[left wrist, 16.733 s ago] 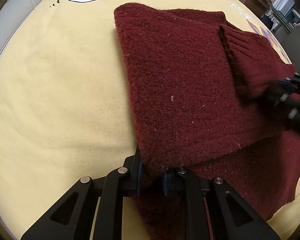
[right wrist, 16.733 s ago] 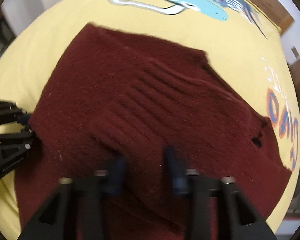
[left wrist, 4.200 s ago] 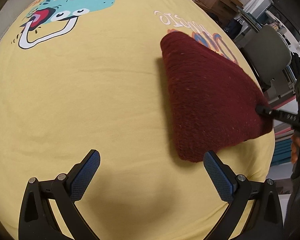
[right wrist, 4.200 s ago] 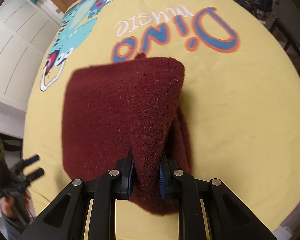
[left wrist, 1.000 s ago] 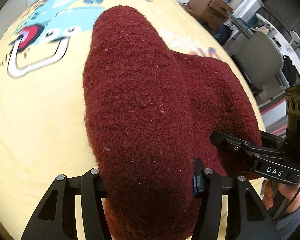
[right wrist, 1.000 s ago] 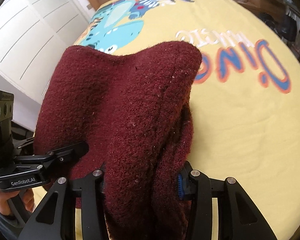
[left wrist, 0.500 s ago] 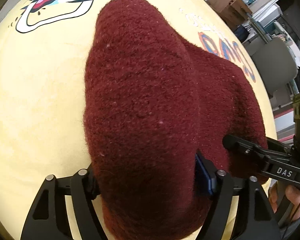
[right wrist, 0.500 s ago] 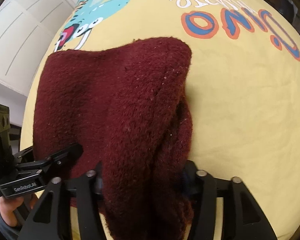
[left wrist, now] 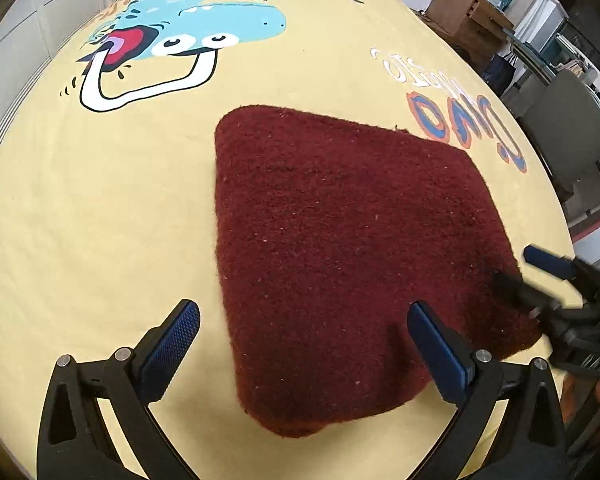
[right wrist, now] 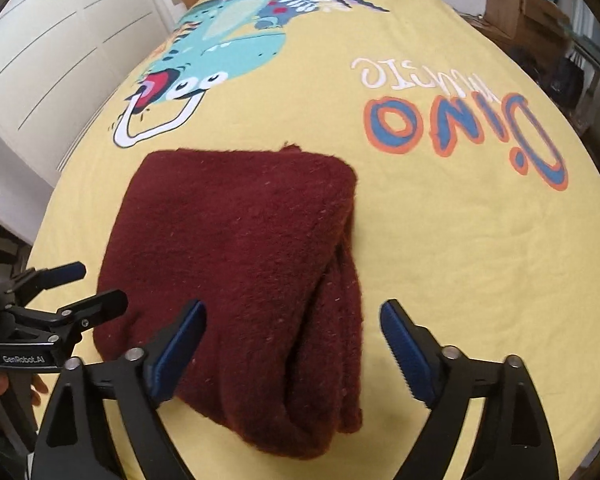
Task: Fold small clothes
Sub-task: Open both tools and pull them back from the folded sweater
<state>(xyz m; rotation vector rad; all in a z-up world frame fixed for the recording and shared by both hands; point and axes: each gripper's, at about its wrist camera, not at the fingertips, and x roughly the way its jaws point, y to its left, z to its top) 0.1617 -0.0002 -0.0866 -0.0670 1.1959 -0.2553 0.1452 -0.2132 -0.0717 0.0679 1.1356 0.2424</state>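
**Inspector:** Location of the garment?

**Assistant:** The dark red sweater (left wrist: pixel 340 248) lies folded into a compact bundle on the yellow bedspread (left wrist: pixel 100 220), centre to lower right of the left wrist frame. In the right wrist frame it sits lower centre, below the dinosaur print (right wrist: pixel 220 52) and left of the orange-and-blue lettering (right wrist: pixel 460 124).

**Inspector:** Jaws?

**Assistant:** Left gripper (left wrist: pixel 304 344): spread wide, holding nothing; the bundle's near corner lies between its fingers with no contact that I can see. Right gripper (right wrist: pixel 292 344): likewise spread wide and empty, the bundle's near end between its fingers. It appears blurred at the right edge of the left frame.

**Inspector:** Handling assessment?

**Assistant:** Judged a thick, fuzzy knit: soft, limp, light to moderate in weight, not fragile, not slippery. The blue pads (right wrist: pixel 180 340) should bite well. Several layers show at the open right-hand edge in the right wrist frame; those could slide apart if only the top layer were pinched.

**Inspector:** Recommended hold?

**Assistant:** If moved, take the full thickness at the near corners, one gripper per corner, so that the stack lifts as one. The fold itself looks complete.

**Inspector:** Risk?

**Assistant:** Sagging and unfolding in the unsupported middle.
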